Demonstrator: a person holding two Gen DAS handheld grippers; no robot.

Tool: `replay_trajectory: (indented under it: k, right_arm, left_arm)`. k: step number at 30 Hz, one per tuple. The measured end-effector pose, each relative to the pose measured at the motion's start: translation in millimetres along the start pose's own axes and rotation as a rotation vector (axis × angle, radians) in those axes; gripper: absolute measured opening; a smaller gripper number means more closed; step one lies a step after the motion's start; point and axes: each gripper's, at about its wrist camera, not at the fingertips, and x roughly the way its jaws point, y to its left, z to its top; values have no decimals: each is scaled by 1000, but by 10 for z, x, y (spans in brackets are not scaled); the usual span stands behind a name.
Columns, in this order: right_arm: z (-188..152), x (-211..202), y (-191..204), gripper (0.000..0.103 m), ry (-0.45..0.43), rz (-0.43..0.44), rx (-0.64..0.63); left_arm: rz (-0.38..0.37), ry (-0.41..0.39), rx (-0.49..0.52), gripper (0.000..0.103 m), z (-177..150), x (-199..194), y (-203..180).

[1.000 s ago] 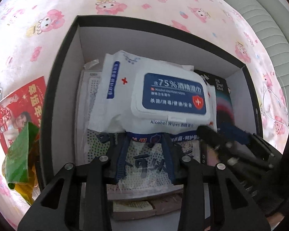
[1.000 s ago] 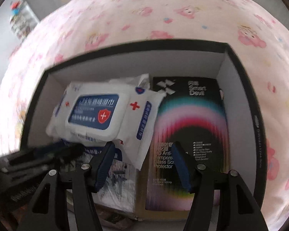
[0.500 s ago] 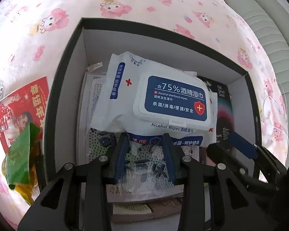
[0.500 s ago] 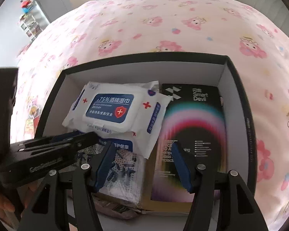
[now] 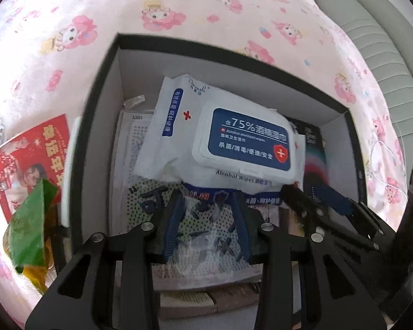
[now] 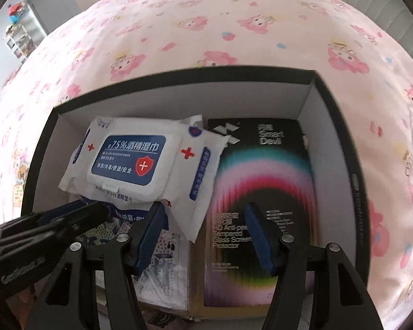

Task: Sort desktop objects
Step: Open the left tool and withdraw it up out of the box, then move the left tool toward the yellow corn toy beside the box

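Observation:
A black box with white inner walls (image 5: 96, 137) (image 6: 338, 126) sits on a pink cartoon sheet. A white-and-blue alcohol wipes pack (image 5: 234, 143) (image 6: 129, 162) lies on top inside, over a second blue-edged pack (image 5: 261, 199) and a dotted clear packet (image 5: 201, 242) (image 6: 165, 250). A black screen-protector carton (image 6: 261, 170) (image 5: 314, 159) fills the right side. My left gripper (image 5: 208, 195) (image 6: 96, 211) is low over the dotted packet, jaws narrow; a pinch is not clear. My right gripper (image 6: 203, 209) (image 5: 308, 195) hangs open above the carton.
A red leaflet (image 5: 27, 159) and a green wrapper (image 5: 30, 228) lie left of the box. A grey padded headboard (image 5: 371, 41) runs along the right, with a thin white cable (image 5: 382, 165) near it. Flat brown items (image 5: 206, 299) fill the box's near end.
The right wrist view has tipped up and drawn back, so more of the bed shows. The box looks slightly smaller in the left view. Both jaw gaps look unchanged.

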Motion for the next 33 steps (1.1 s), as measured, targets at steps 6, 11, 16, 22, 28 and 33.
replay_trajectory:
  k: [6, 11, 16, 22, 28, 33]
  right_arm:
    - [-144, -266, -54, 58, -48, 101, 64]
    - [-376, -592, 119, 58, -110, 101, 15]
    - [-754, -815, 334, 58, -171, 145, -51]
    - [-1236, -1031, 584, 57, -229, 179, -150]
    - [-1623, -1197, 792, 57, -261, 245, -168]
    - [-1877, -1260, 1007, 57, -250, 311, -175]
  left_arm:
    - [-25, -61, 35, 37, -352, -310, -26]
    - [-34, -118, 75, 38, -650, -583, -123]
    - [-42, -182, 106, 38, -987, -970, -43]
    - [-48, -230, 128, 41, -1350, -1057, 37]
    - [-54, -273, 100, 41, -1749, -1302, 267]
    - [-44, -301, 129, 41, -2089, -1583, 439]
